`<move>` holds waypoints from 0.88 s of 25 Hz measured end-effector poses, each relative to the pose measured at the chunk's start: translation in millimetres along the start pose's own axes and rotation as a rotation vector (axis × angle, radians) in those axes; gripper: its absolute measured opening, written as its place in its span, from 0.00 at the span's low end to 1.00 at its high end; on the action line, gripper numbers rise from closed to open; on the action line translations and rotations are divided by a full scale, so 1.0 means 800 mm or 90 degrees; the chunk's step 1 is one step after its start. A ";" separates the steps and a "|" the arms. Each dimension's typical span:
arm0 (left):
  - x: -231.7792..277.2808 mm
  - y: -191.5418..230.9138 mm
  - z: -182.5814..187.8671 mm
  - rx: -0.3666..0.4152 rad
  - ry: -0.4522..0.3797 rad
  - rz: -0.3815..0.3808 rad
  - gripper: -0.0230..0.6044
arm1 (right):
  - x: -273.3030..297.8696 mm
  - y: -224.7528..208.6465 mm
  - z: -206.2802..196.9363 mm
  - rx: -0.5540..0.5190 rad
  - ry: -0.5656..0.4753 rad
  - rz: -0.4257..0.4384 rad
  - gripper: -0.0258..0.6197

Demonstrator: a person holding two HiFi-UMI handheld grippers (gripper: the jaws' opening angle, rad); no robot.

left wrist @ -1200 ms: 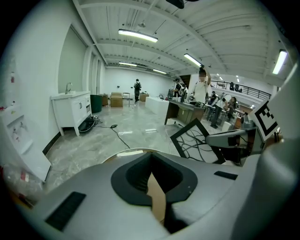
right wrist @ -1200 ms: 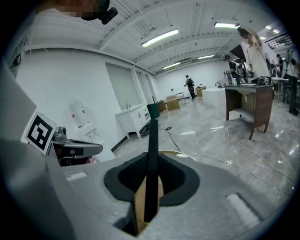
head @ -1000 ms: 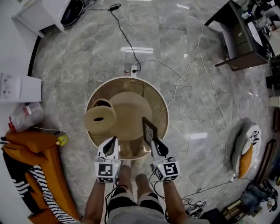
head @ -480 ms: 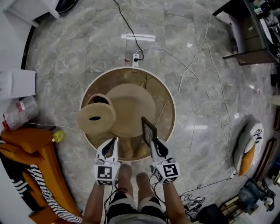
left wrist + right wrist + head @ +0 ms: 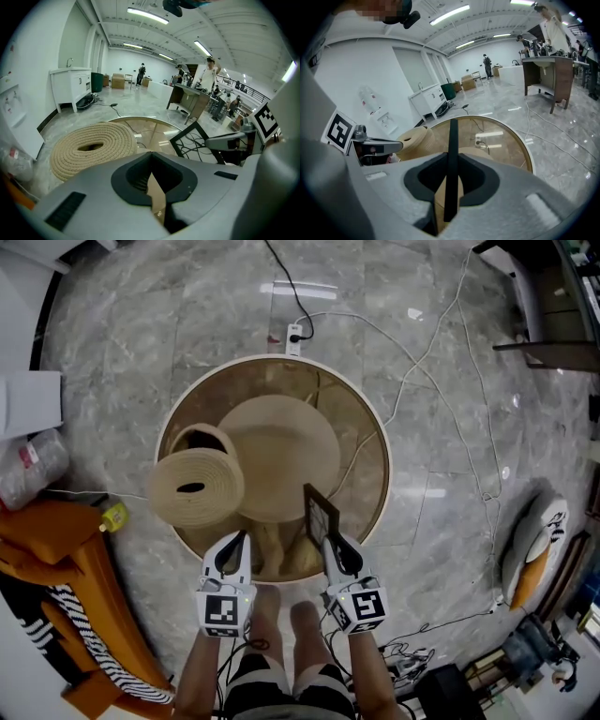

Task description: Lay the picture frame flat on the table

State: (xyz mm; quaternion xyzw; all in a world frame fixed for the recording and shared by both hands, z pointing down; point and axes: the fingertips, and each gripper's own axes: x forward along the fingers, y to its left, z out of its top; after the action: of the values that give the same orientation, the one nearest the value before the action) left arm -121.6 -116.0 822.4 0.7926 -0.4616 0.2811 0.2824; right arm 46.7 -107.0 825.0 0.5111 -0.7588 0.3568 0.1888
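- Grey marble floor is gleaming and mirroring the strip lights glowing along the ceiling.
- White cables are snaking across it near a power strip.
- A dark desk is standing at the upper right of the head view.
- A white cabinet is sitting against a white wall.
- Orange fabric is lying beside striped cloth.

The person is wearing black-and-white striped shorts; the pale grey, black-lined left gripper and right gripper are each bearing a square-marker cube.
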 end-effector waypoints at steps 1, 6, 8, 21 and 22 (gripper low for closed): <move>0.004 -0.001 -0.005 0.001 0.003 -0.002 0.06 | 0.004 -0.002 -0.007 0.004 0.004 0.002 0.14; 0.018 -0.005 -0.020 -0.013 0.012 -0.007 0.06 | 0.019 -0.008 -0.037 0.021 0.019 0.004 0.14; 0.024 -0.006 -0.026 -0.016 0.016 -0.009 0.06 | 0.023 -0.010 -0.045 0.032 0.021 0.007 0.14; 0.042 -0.020 -0.043 0.009 0.027 -0.026 0.06 | 0.041 -0.031 -0.059 0.059 0.016 0.007 0.15; 0.044 -0.020 -0.042 0.008 0.027 -0.026 0.06 | 0.042 -0.032 -0.060 0.050 0.018 0.004 0.16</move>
State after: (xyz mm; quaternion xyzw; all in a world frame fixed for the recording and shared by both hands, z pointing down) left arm -99.1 -105.7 867.0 0.7975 -0.4371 0.2949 0.2930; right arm 52.9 -99.3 888.2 0.5104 -0.7432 0.3941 0.1785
